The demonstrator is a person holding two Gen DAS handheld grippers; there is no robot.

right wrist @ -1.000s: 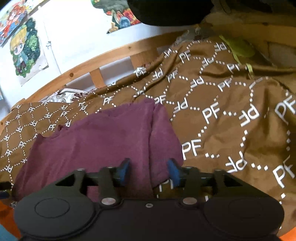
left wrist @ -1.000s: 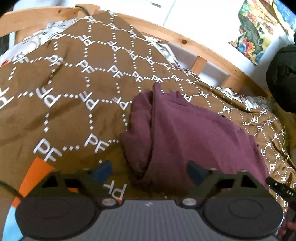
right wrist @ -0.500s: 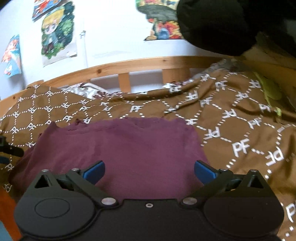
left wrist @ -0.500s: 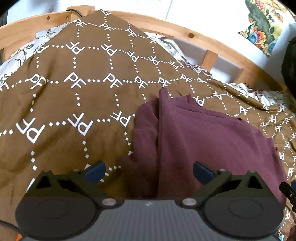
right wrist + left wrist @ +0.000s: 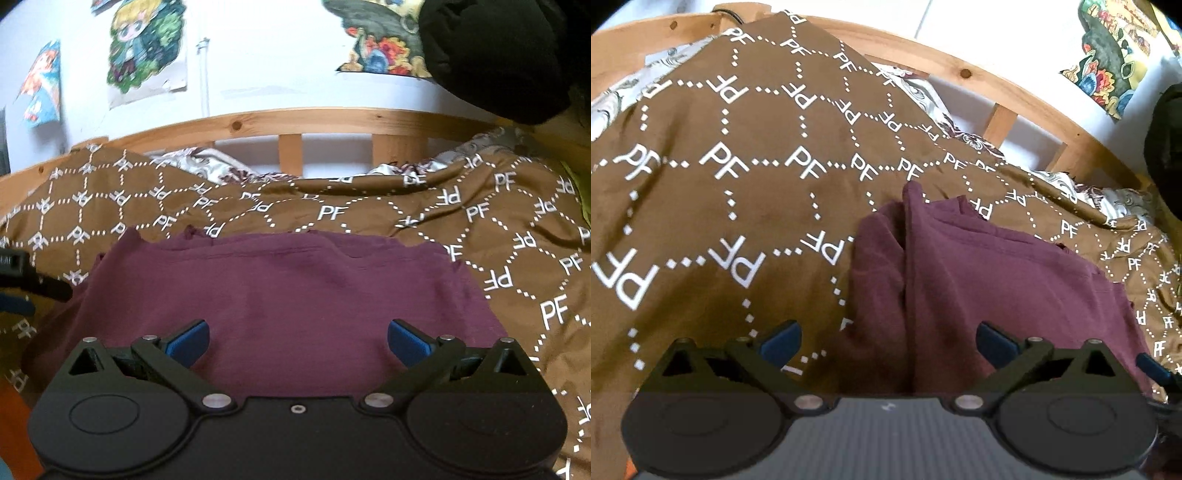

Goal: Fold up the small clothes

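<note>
The maroon shirt lies on the brown blanket that covers the bed. In the left wrist view it fills the space from 12 to 3 o'clock of the left hand-held gripper. A folded-over flap, perhaps a sleeve, runs down at 12 o'clock and passes between the blue pads. That gripper's jaws stand wide apart and hold nothing; whether the pads touch cloth I cannot tell.

In the right wrist view the shirt spreads flat straight ahead, from 10 to 2 o'clock of the right hand-held gripper. Its far hem lies level across the blanket. This gripper is also spread wide with nothing between its pads. The wooden rail of the bed crosses at 12 o'clock, with posters on the wall above.

A second ago the right gripper's jaws were narrow around a bunched edge of the shirt; half a second ago they had already opened, and they are as wide now. The left gripper's jaws were wide throughout. The left view has tilted up: the orange patch seen at 8 o'clock a second ago is almost out of frame.
</note>
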